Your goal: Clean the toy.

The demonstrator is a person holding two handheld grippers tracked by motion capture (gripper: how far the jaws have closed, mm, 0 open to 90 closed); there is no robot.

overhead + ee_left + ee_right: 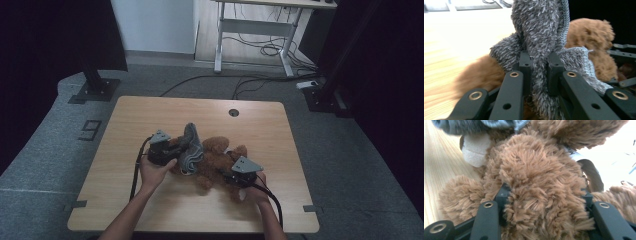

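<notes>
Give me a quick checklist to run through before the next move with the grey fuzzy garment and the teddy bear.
1. Left gripper clamped on the grey fuzzy garment: ok, fabric is pinched between both pads.
2. Right gripper holding the brown teddy bear: ok, fur bulges between the jaws.
3. Bear resting on the wooden table, away from its edges: ok in the high view.
4. Garment opening lined up with a bear limb or head: cannot tell, the fabric is bunched.
5. Knit edge of the garment free of the jaws: cannot tell.
6. Gripper cables clear of bear and garment: ok, both trail back toward the person.
</notes>
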